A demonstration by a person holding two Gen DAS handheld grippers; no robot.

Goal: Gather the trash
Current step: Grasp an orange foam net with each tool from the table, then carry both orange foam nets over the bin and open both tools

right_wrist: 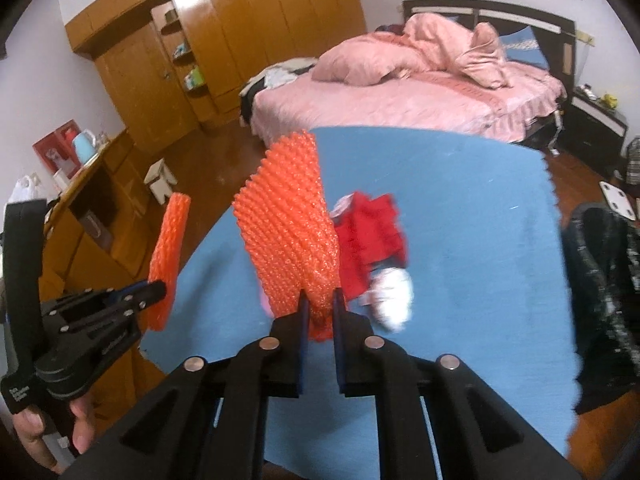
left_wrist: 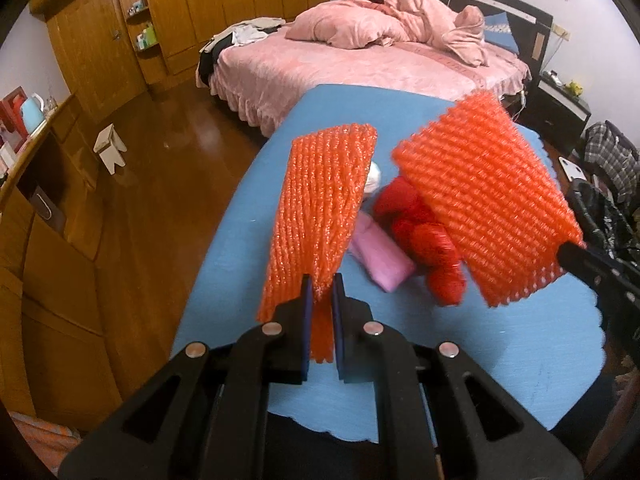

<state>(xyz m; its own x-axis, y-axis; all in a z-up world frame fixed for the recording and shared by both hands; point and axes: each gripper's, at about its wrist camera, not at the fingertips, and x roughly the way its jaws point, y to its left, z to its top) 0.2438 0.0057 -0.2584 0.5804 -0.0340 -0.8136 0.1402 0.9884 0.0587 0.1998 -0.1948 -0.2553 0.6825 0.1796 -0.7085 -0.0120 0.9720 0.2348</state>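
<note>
Item: two orange foam-net fruit sleeves, flat and ribbed, both lifted clear above the blue cloth-covered surface (left_wrist: 500, 344); the first sleeve (left_wrist: 320, 208) is clamped at its lower edge by the left hand-held gripper (left_wrist: 322, 304), the second sleeve (right_wrist: 292, 220) likewise pinched at its bottom end by the right hand-held gripper (right_wrist: 320, 312). Handling, as judged: very light, soft and springy, crushes without harm, holds its shape from an edge grip, not slippery. Remaining on the surface beyond the sleeves: crumpled red plastic bag (left_wrist: 416, 232), pink packet (left_wrist: 380, 256), white crumpled wrapper (right_wrist: 392, 296).
</note>
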